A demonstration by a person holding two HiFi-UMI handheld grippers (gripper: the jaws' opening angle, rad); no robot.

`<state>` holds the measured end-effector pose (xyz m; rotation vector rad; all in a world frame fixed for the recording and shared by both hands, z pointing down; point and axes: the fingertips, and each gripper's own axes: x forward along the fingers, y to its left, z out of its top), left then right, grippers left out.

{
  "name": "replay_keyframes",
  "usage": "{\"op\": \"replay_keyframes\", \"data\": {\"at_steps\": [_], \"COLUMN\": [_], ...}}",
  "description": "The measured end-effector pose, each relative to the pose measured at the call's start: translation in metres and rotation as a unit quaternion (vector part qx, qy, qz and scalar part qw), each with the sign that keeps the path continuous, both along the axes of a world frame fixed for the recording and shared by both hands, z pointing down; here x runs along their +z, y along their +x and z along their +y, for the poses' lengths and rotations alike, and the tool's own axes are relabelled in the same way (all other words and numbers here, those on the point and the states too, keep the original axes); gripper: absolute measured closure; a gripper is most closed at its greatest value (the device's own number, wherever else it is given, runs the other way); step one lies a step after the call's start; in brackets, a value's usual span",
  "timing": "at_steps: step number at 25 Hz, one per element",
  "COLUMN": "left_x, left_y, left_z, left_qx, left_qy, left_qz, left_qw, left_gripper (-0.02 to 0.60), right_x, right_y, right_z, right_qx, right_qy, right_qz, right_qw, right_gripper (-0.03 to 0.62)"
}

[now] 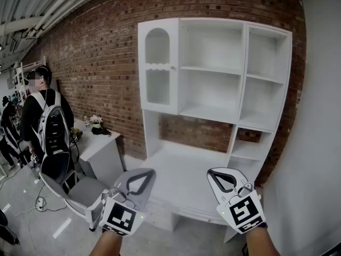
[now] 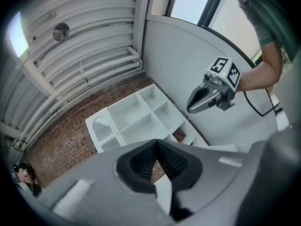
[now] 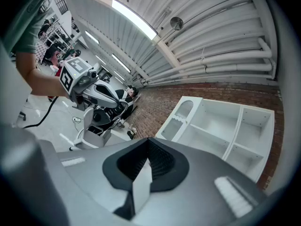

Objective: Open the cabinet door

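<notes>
White door (image 1: pixel 157 68) sits shut at the top left of the cabinet (image 1: pixel 213 47). Left gripper (image 1: pixel 146 174) and right gripper (image 1: pixel 214 173) are both closed tight on nothing, low and well away from the cabinet. Best to step close, open one, then pull the door's edge slowly. No words to read.

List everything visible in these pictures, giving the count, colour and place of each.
brick wall: one, red-brown, across the back
cabinet: one, white, against the brick wall
cabinet door: one, white, cabinet's upper left, closed
side table: one, white, left of cabinet
flowers: one bunch, pale, on side table
chair: one, grey, lower left
person: one, dark-clothed, far left
left gripper: one, grey, bottom, fingers shut, empty
right gripper: one, grey, bottom, fingers shut, empty
</notes>
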<state>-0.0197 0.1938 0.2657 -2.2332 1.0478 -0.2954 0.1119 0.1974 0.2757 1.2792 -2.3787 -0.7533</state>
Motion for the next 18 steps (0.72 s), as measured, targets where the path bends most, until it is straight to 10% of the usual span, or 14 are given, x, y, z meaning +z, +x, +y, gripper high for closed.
{"op": "replay_keyframes", "data": {"at_steps": [18], "left_x": [0.002], "left_y": [-0.03], "left_z": [-0.008], "left_qx": [0.005], "left_qy": [-0.006], "left_qz": [-0.005], "left_qw": [1.0], "left_gripper": [0.583], "right_x": [-0.005], "right_y": [-0.028], "right_z": [-0.003], "right_qx": [-0.002], "right_qy": [-0.009], "right_qz": [-0.032], "right_qw": [0.999], "right_gripper": [0.588]}}
